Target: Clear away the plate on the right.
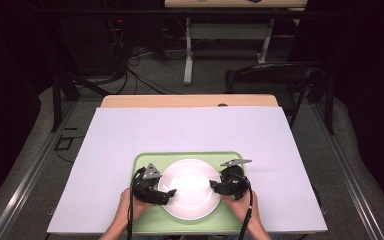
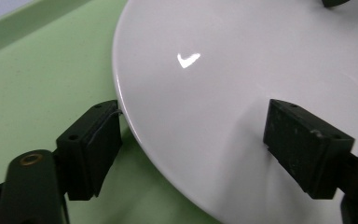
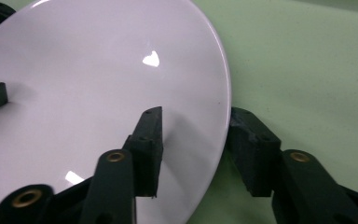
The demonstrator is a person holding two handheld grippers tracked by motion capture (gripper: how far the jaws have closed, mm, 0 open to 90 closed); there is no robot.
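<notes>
Two grippers straddle the white plate [image 1: 189,189] on the green tray [image 1: 142,161]: left gripper [image 2: 189,154] at its left rim, right gripper [image 3: 193,151] at its right rim, both spread wide, not clamping.

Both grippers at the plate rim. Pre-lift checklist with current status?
1. Left gripper straddles the rim of the white plate, one jaw under the edge and one over the face: ok.
2. Right gripper straddles the opposite rim the same way: ok.
3. Jaws clamped on the plate: not ok. Both gripper views show gaps between jaws and rim.
4. Grips on opposite sides, roughly level, in the high view: ok.
5. Plate sits inside the green tray, nothing on it: ok.
6. Plate free to leave the tray without sticking: cannot tell.
</notes>
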